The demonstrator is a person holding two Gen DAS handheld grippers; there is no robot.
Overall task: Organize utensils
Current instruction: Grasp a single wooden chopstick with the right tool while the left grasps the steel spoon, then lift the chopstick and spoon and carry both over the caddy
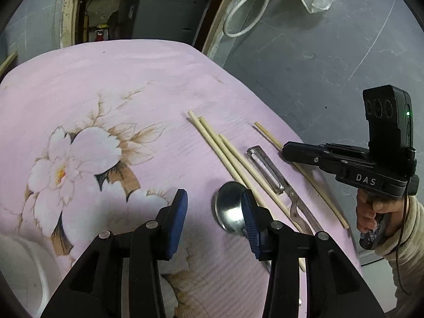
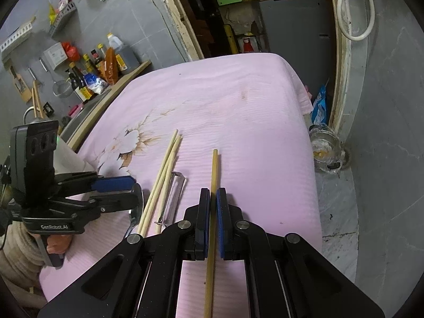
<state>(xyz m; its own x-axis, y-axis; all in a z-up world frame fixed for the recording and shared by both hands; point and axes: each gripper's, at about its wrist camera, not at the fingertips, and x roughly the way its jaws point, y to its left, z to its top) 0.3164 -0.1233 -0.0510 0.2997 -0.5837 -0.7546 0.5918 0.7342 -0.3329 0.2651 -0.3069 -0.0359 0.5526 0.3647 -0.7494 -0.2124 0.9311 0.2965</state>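
Right wrist view shows our right gripper [image 2: 211, 198] pinching one pale wooden chopstick [image 2: 213, 185] near the pink floral cloth's [image 2: 238, 106] right edge. Our left gripper [image 1: 212, 204] stands spread over the steel spoon [image 1: 229, 206]; closing on it seems next.

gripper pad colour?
Blue, ribbed, on black fingers. Clearest in the left wrist view.

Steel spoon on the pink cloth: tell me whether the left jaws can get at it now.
Probably yes: the left gripper stands open beside the steel spoon, one pad over its bowl, nothing between.
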